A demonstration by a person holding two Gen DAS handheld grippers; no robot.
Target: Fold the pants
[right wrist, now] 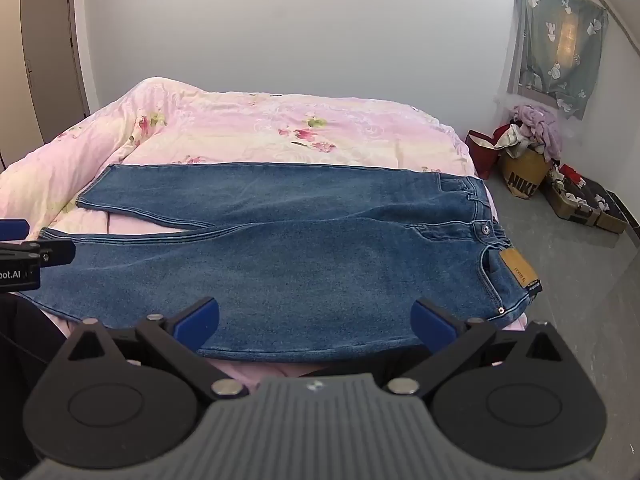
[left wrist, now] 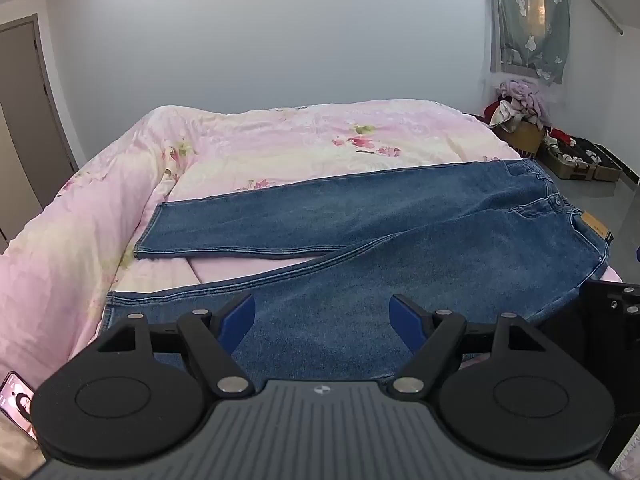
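Observation:
Blue jeans (left wrist: 380, 232) lie flat across the near part of a bed, waistband to the right, both legs stretching left with a gap between the hems. The same jeans (right wrist: 304, 264) fill the right wrist view, with a tan leather patch (right wrist: 519, 269) at the waistband. My left gripper (left wrist: 322, 316) hovers open over the near leg, nothing between its blue pads. My right gripper (right wrist: 316, 320) stands open above the near edge of the seat and thigh area, also holding nothing. In the right wrist view the left gripper's (right wrist: 24, 248) side shows at the left edge.
The bed carries a pink floral quilt (left wrist: 280, 140), bunched up along its left side. A phone (left wrist: 16, 400) lies at the near left. On the grey floor at the right stand a brown bag of clothes (right wrist: 524, 176) and an open suitcase (right wrist: 584, 204). A door (right wrist: 52, 48) is far left.

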